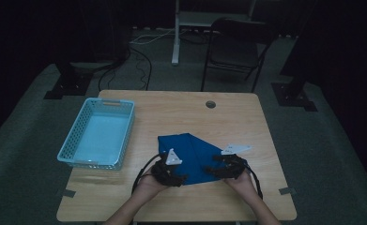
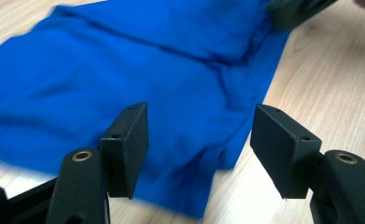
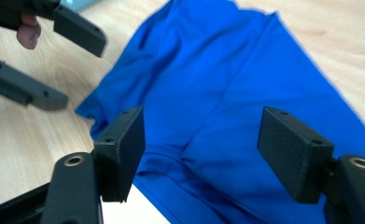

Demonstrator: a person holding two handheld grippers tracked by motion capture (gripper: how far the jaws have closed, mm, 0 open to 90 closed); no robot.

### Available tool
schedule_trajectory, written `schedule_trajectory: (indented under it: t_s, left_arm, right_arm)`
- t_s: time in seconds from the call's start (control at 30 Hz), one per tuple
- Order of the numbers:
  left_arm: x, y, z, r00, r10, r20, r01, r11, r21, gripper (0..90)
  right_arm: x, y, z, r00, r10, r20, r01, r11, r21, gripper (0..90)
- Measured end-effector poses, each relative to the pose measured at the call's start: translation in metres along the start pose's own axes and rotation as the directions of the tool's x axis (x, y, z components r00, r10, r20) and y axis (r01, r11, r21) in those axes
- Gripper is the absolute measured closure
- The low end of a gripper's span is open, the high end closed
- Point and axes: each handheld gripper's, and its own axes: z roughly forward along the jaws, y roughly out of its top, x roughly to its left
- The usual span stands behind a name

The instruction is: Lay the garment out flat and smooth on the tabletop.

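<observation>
Grippers spread wide over blue cloth, holding nothing.
Left gripper (image 1: 183,178) and right gripper (image 1: 208,169) at near edge of blue garment (image 1: 194,155), lying flat on table (image 1: 181,112); light-blue basket (image 1: 75,136) far left.

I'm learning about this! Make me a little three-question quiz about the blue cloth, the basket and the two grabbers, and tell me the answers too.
1. True or false: the blue cloth lies inside the light blue basket.
2. Pick one. The left gripper and the right gripper are: A) both open, B) both shut, C) one open and one shut.
3. Fill in the missing word: the basket sits on the wooden table to the ______ of the cloth, from the person's side.

Key
1. False: the cloth lies on the table, beside the basket.
2. A: the jaws of each stand apart over the cloth.
3. left
</observation>
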Motion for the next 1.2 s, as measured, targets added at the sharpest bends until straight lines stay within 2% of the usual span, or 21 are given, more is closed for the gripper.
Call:
schedule_trajectory:
  t_s: [0.17,0.27,0.33,0.43,0.5,0.57,0.67,0.77,0.87,0.9,1.0,1.13,1.2]
  left_arm:
    - [-0.015,0.013,0.021,0.9991,0.029,0.030,-0.030,0.9989,0.035,37.4]
    - [-0.021,0.014,0.036,0.9985,0.047,0.028,-0.049,0.9955,0.081,37.4]
    - [-0.022,0.014,0.043,0.9985,0.048,0.027,-0.050,0.9937,0.100,37.4]
    - [-0.022,0.014,0.051,0.9982,0.056,0.020,-0.058,0.9903,0.126,37.5]
    - [-0.021,0.015,0.055,0.9983,0.057,0.010,-0.057,0.9898,0.130,37.5]
    - [-0.019,0.015,0.058,0.9990,0.043,0.006,-0.044,0.9909,0.127,37.5]
    - [-0.012,0.014,0.060,0.9999,0.013,0.010,-0.014,0.9938,0.110,38.3]
    - [-0.008,0.012,0.059,0.9997,-0.004,0.026,0.002,0.9959,0.090,42.7]
    - [-0.007,0.010,0.058,0.9997,0.007,0.023,-0.008,0.9966,0.082,44.9]
    - [-0.008,0.009,0.058,0.9998,0.014,0.016,-0.015,0.9968,0.079,45.5]
    - [-0.009,0.009,0.059,0.9997,0.024,0.010,-0.025,0.9969,0.075,46.1]
    - [-0.010,0.008,0.058,0.9996,0.025,0.009,-0.026,0.9972,0.070,46.2]
    - [-0.010,0.008,0.058,0.9995,0.031,0.007,-0.031,0.9972,0.069,46.2]
  right_arm:
    - [-0.001,-0.005,0.017,0.9992,-0.027,0.028,0.026,0.998,0.062,33.9]
    - [-0.003,-0.008,0.023,0.9967,-0.055,0.059,0.048,0.994,0.101,38.7]
    - [-0.004,-0.011,0.027,0.9942,-0.072,0.080,0.061,0.990,0.128,45.9]
    - [-0.005,-0.009,0.025,0.9886,-0.106,0.107,0.091,0.987,0.130,64.4]
    - [-0.007,-0.005,0.021,0.9889,-0.095,0.114,0.082,0.990,0.111,76.4]
    - [-0.010,-0.001,0.017,0.9907,-0.082,0.108,0.072,0.993,0.095,82.0]
    - [-0.018,0.007,0.010,0.9926,-0.059,0.106,0.051,0.996,0.076,84.7]
    - [-0.032,0.015,0.005,0.9944,-0.008,0.105,0.003,0.999,0.045,85.1]
    - [-0.047,0.023,0.001,0.9917,0.049,0.119,-0.052,0.998,0.020,85.3]
    - [-0.053,0.027,0.000,0.9897,0.064,0.128,-0.066,0.998,0.014,85.2]
    - [-0.075,0.042,-0.003,0.9761,0.102,0.192,-0.103,0.995,-0.006,85.3]
    - [-0.102,0.062,-0.005,0.9502,0.152,0.272,-0.154,0.988,-0.013,85.3]
    - [-0.114,0.070,-0.007,0.9405,0.173,0.292,-0.176,0.984,-0.017,85.3]
